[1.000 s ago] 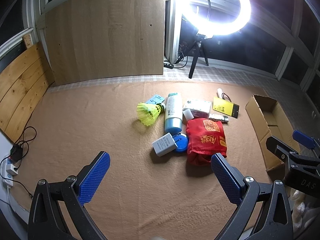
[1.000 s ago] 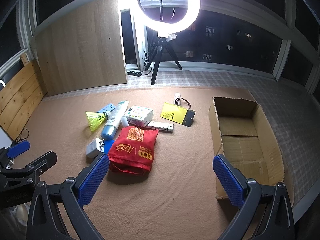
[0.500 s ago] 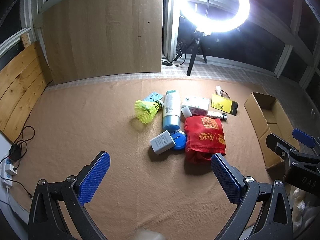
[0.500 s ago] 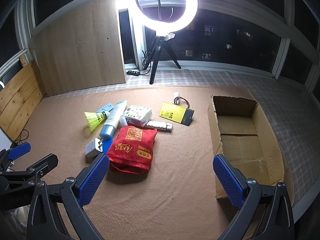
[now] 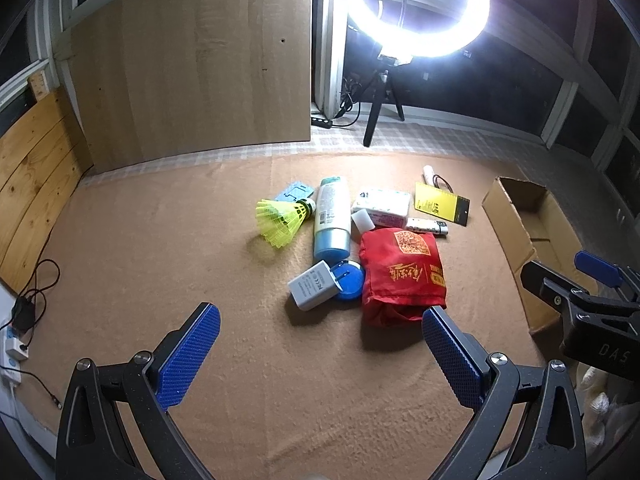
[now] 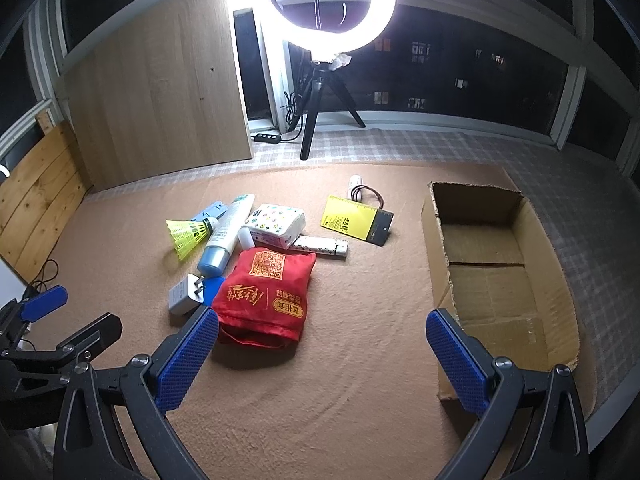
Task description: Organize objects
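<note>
Night-dark windows and a glaring ring light [image 6: 332, 4] on a tripod back a tan felt mat [image 6: 320, 380] spread over the floor. Clustered at the middle of the mat lie the things to sort: a red cloth bag [image 6: 264, 292], a white-and-blue bottle [image 6: 225, 236] touching a yellow shuttlecock [image 6: 186, 236], a grey charger [image 5: 312, 285] resting partly on a blue round lid [image 5: 350, 282], a patterned tissue pack [image 6: 278, 220], a slim white tube [image 6: 322, 245], and a yellow card [image 6: 352, 218] at about 1 o'clock from the bag. Well apart, at 3 o'clock from the pile, an open cardboard box [image 6: 500, 256] stands with nothing seen inside.

Both tools hang above the near edge of the mat. The left tool [image 5: 320, 344] is spread wide and holds nothing; the right tool [image 6: 322, 346] is likewise wide and bare, with the bag's lower edge just beyond its left finger.

By my reading the job is at its very start: nothing is in the box, and the step in hand is choosing and approaching a first item. The bag, nearest at 12 o'clock to both tools, seems the likely pick. The next move calls for lowering a tool over a fold of the soft cloth, pinching enough fabric so it won't slip, then carrying it towards 3 o'clock into the box.
</note>
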Available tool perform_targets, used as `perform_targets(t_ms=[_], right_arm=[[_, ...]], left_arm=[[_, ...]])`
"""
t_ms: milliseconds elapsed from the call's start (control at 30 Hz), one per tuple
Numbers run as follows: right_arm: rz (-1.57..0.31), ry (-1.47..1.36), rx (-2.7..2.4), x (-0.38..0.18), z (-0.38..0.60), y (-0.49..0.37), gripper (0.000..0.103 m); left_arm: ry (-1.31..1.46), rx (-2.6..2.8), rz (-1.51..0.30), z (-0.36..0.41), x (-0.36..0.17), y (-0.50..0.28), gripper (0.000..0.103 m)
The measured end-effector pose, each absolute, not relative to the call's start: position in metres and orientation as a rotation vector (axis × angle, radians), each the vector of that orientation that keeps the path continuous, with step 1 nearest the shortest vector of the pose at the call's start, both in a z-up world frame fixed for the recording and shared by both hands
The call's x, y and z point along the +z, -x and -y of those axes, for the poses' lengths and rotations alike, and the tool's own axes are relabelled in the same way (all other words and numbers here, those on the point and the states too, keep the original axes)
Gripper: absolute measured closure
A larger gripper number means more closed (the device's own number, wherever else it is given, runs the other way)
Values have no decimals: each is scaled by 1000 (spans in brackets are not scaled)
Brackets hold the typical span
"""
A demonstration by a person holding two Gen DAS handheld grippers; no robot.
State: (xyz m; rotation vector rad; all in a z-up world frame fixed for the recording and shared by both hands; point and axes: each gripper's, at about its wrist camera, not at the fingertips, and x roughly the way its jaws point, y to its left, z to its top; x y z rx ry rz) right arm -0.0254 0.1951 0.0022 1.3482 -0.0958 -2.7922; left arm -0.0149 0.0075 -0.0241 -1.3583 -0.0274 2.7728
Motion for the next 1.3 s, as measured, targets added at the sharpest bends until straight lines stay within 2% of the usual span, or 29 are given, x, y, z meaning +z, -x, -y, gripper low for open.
perform_targets(t_ms=[333, 633, 867, 1000, 1300], right_arm=[[169, -1421, -2674, -13, -207, 53, 1], [317, -1530, -2501, -35, -222, 94, 1], [371, -1602, -2364, -57, -218, 120, 1], [440, -1654, -2287, -73, -219, 134, 8], [478, -1723, -2193, -98, -212, 153, 13]], left_arm=[[1363, 2666, 47, -21, -40, 40, 1], [1396, 2584, 11, -41, -63, 72, 1], [1455, 2499, 73, -49, -85, 100, 1], [1474, 2470, 51, -55, -95, 110, 4], [1529, 2395, 67, -65, -118, 129, 11]])
